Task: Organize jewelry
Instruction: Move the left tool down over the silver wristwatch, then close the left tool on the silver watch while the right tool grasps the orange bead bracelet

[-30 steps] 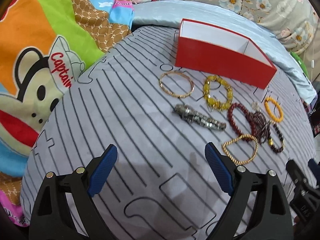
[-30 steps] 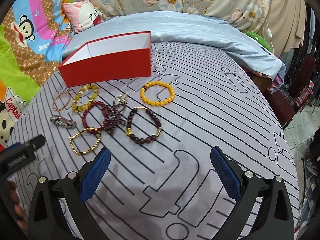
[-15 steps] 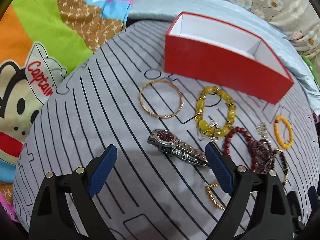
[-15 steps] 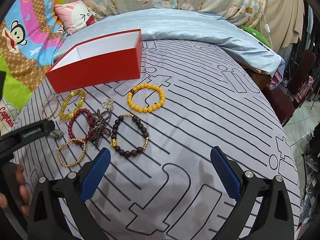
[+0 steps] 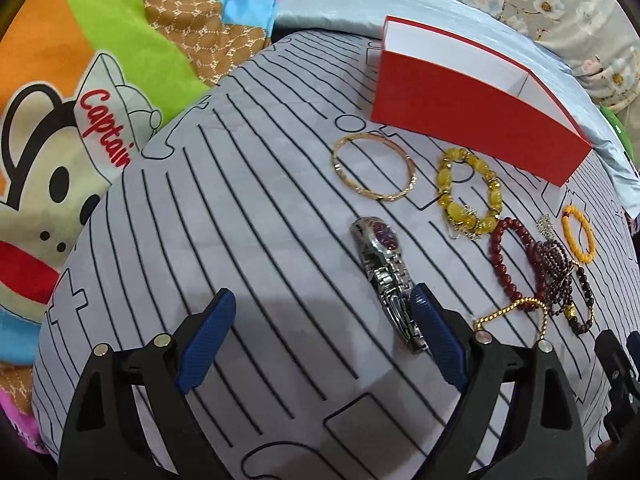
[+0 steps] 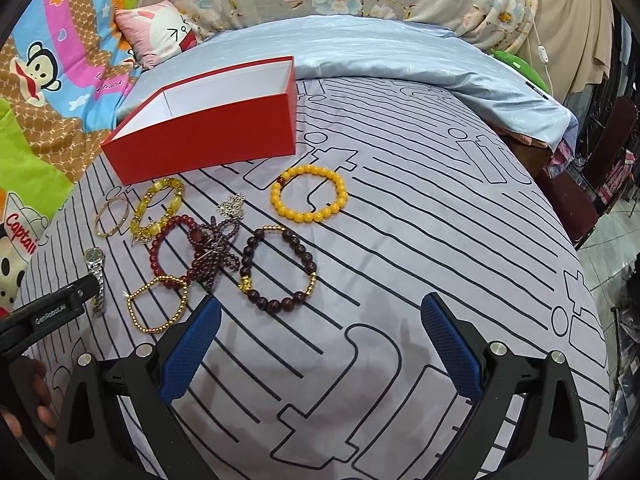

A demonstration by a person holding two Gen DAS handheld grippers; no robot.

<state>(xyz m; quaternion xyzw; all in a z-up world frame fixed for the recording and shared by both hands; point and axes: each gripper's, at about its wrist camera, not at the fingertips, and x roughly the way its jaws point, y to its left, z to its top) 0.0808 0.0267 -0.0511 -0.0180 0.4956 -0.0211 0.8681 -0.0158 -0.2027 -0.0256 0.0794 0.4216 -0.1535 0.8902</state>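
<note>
— Watch [image 5: 385, 270] on the bed [image 5: 248, 216], its band beside the spread left gripper's [image 5: 320, 336] right finger?

— Yes; right gripper [image 6: 320, 344], also spread, sees the red box [image 6: 208, 136] interior.

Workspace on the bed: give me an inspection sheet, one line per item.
Surface: grey sheet with black line print.
Job's things: red box open, visible interior bare; silver watch, gold bangle, yellow chunky bracelet, orange bead bracelet, dark bead bracelet, red bead bracelet, gold chain bracelet, garnet strand all outside it.
Clutter: nothing seen.
Grippers: left gripper open, right finger beside the watch band; right gripper open over bare sheet.
Cables: white cord at the curtain.
Surroundings: cartoon blanket, blue quilt.
</note>
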